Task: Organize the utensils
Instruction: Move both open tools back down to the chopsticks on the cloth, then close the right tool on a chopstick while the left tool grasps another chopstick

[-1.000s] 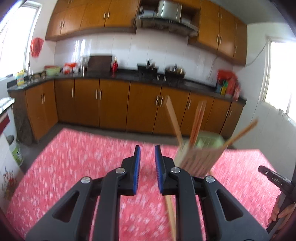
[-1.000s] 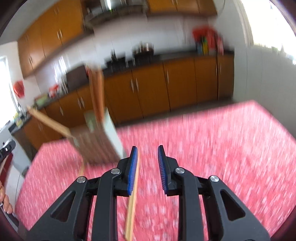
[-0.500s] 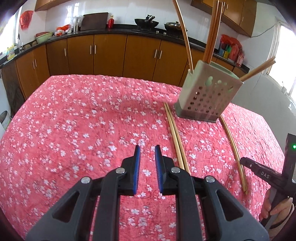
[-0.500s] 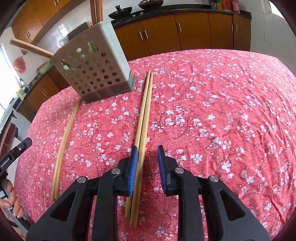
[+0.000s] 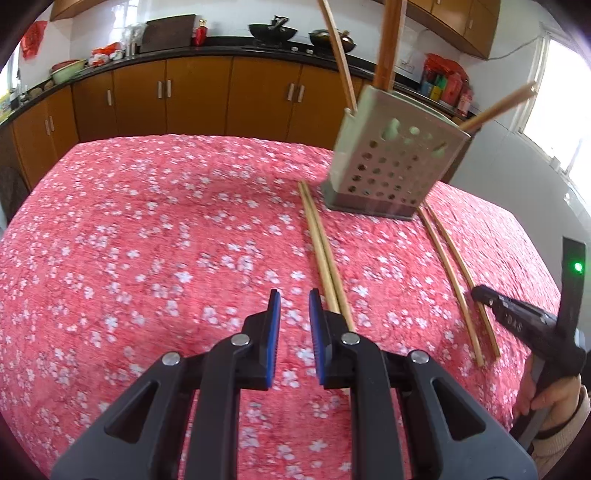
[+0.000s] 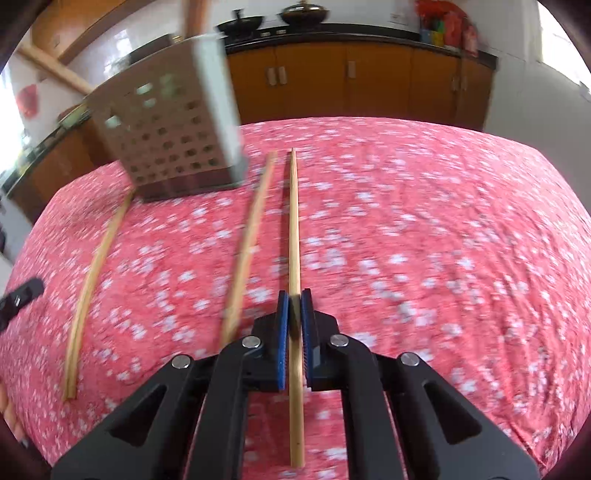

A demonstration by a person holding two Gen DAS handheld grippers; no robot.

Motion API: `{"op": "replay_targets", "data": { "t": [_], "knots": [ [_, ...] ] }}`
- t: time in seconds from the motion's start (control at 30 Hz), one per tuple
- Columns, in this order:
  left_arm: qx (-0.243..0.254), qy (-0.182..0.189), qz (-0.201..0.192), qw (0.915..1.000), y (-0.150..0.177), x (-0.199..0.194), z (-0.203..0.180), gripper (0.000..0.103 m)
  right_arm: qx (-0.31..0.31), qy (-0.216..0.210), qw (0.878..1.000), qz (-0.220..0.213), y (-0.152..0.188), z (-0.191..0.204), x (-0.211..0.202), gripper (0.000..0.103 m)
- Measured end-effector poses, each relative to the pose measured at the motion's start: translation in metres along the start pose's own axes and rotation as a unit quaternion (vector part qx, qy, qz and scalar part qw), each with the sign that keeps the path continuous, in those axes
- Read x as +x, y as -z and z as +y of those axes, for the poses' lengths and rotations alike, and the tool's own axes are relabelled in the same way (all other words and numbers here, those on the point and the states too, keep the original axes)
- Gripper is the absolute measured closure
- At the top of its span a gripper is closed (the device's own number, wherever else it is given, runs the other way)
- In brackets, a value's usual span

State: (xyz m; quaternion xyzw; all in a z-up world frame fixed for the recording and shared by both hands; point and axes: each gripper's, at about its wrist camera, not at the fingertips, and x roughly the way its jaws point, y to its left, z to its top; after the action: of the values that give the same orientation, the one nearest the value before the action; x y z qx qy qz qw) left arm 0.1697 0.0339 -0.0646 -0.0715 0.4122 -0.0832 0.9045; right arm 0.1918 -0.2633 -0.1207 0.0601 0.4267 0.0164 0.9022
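Pinching one chopstick (image 6: pixel 294 229) near its lower third, the right gripper (image 6: pixel 294 299) has its fingers (image 6: pixel 283 325) pressed together on the stick, which runs straight ahead of the fingers toward the perforated holder (image 6: pixel 166 136) standing ahead and to the left. To do this step well, my judgement is that the stick should be lifted with the grip kept firm, tipped toward upright, and lowered point-first into the open top of the holder without knocking the sticks already leaning there; a grip so far from the middle may let the long end swing, so slow tilting seems wise. A second chopstick (image 6: pixel 248 240) lies just left of the held one, and a third (image 6: pixel 94 273) lies further left, its far end close to the holder's base. The left gripper (image 5: pixel 294 297) hovers with its fingers (image 5: pixel 274 325) spread a little and nothing between them; a pair of chopsticks (image 5: pixel 320 251) lies just right of them, running ahead toward the holder (image 5: pixel 395 166), with another pair (image 5: pixel 452 273) further right. The table (image 5: pixel 147 236) is covered by a red cloth with white blossoms, slightly rumpled, which could snag a dragged tip. Behind stand brown kitchen cabinets (image 5: pixel 192 96) under a dark counter with woks (image 5: pixel 272 31) and a bright window (image 5: pixel 565 122) to the right.
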Motion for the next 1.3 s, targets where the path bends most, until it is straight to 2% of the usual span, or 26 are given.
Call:
{"op": "replay_targets", "data": {
  "t": [0.13, 0.33, 0.63, 0.77, 0.9, 1.07, 1.3],
  "knots": [
    [0.015, 0.02, 0.013, 0.9996, 0.006, 0.008, -0.012, 0.087, 0.029, 0.011, 1.0, -0.005, -0.002, -0.02, -0.002, 0.095],
    [0.033, 0.021, 0.035, 0.9986, 0.015, 0.02, -0.026, 0.091, 0.024, 0.014, 1.0, -0.007, -0.001, -0.026, -0.002, 0.095],
    [0.045, -0.007, 0.048, 0.9978, 0.021, 0.029, -0.037, 0.093, 0.023, 0.011, 1.0, -0.007, 0.0, -0.024, -0.004, 0.095],
    [0.05, -0.026, 0.038, 0.9977, 0.022, 0.033, -0.042, 0.093, 0.021, 0.001, 1.0, -0.004, 0.002, -0.02, -0.006, 0.095],
    [0.033, -0.052, 0.035, 0.9975, 0.014, 0.037, -0.028, 0.095, 0.004, 0.003, 1.0, -0.007, 0.006, -0.014, -0.008, 0.095],
    [0.003, -0.089, 0.029, 0.9956, -0.001, 0.041, 0.012, 0.095, 0.002, 0.006, 1.0, -0.01, 0.002, -0.016, -0.006, 0.095],
    [0.0, -0.092, 0.017, 0.9956, -0.012, 0.045, 0.044, 0.094, 0.019, 0.017, 1.0, -0.013, -0.013, -0.027, 0.004, 0.095]
  ]
}}
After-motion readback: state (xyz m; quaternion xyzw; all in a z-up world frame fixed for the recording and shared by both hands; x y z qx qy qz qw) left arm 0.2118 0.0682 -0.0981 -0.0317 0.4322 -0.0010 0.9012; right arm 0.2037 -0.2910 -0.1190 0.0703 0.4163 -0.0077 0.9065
